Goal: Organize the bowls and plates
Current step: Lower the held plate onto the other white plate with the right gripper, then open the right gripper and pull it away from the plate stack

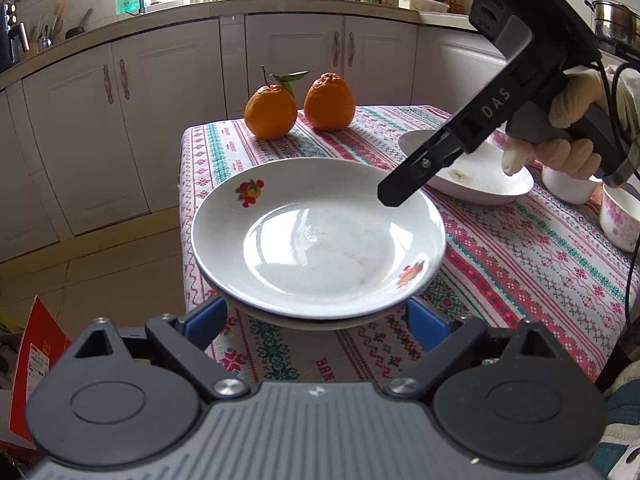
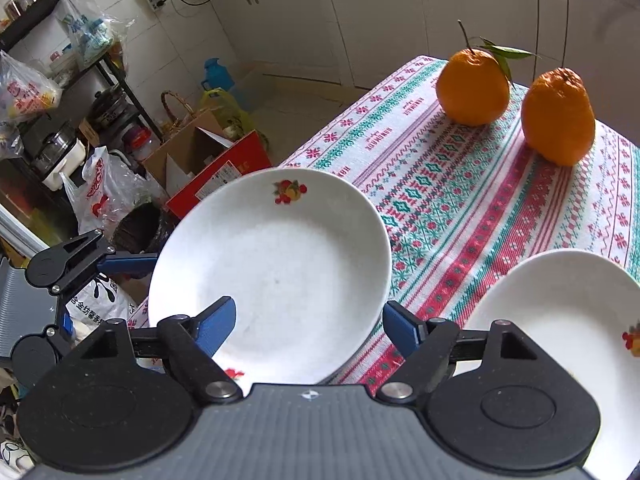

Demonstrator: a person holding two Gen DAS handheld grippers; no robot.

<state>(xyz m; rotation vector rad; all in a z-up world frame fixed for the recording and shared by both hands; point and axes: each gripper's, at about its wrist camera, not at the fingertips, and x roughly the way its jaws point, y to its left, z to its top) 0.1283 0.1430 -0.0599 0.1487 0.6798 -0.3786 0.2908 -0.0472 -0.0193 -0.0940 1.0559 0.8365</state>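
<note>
A white plate with fruit decals (image 1: 316,236) (image 2: 276,264) lies on top of another plate, whose rim (image 1: 320,325) shows beneath it, near the table's left edge. My left gripper (image 1: 316,314) (image 2: 100,292) is open. Its blue fingers (image 1: 208,320) stand at either side of the stack's near rim, with the tips hidden under that rim. My right gripper (image 2: 310,316) (image 1: 394,196), held in a gloved hand, is open above the plate's right rim. One of its fingers (image 2: 216,324) is over the plate and the other is outside it. A second white dish (image 1: 480,180) (image 2: 560,320) lies to the right.
Two oranges (image 1: 300,104) (image 2: 516,100) stand at the far end of the patterned tablecloth (image 1: 520,272). A floral cup (image 1: 620,216) and a white cup (image 1: 568,190) sit at the right. Boxes and bags (image 2: 208,168) crowd the floor beyond the table's left edge.
</note>
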